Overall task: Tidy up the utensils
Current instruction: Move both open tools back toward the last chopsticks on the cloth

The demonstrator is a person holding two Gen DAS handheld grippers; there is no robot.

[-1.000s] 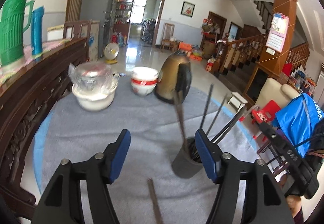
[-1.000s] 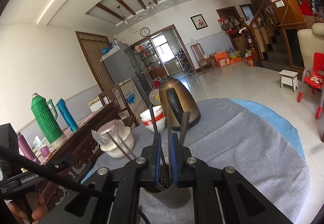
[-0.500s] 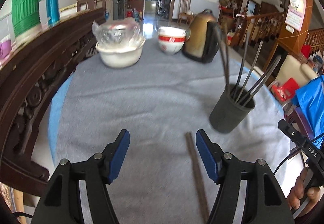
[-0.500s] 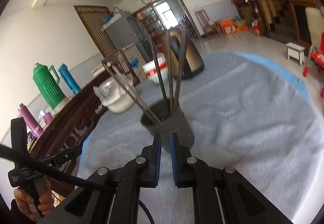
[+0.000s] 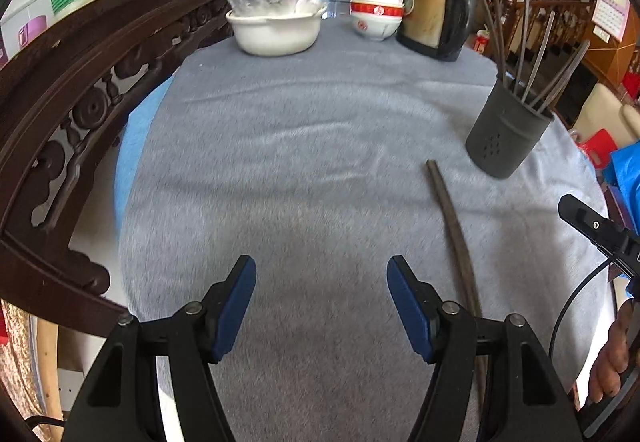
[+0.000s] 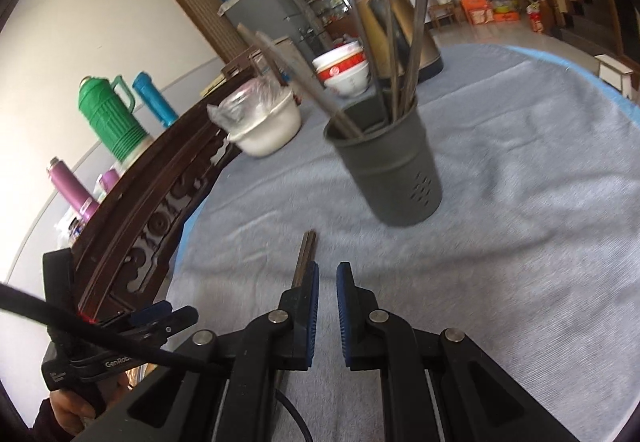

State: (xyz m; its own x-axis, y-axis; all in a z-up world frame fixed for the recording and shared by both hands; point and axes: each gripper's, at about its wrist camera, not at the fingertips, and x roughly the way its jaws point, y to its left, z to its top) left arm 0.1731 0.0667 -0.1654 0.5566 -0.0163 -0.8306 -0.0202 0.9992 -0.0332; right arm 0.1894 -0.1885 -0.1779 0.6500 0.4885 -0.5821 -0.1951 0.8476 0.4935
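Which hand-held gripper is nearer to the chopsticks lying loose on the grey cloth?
Right. The right hand-held gripper hovers shut just beside the chopsticks, its tips by their far end. The left hand-held gripper is open with the chopsticks outside its fingers.

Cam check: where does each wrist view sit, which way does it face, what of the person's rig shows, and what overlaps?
Left wrist: sits on the left gripper, angled down at the grey tablecloth; its blue-padded fingers stand apart, empty; the right gripper's black body and a hand show at the right edge.
Right wrist: sits on the right gripper, facing the dark grey utensil holder; its fingers are nearly together, empty; the left gripper shows lower left.
Shared: holder, brown chopsticks lying on the cloth, white bowl with plastic bag, brass kettle.
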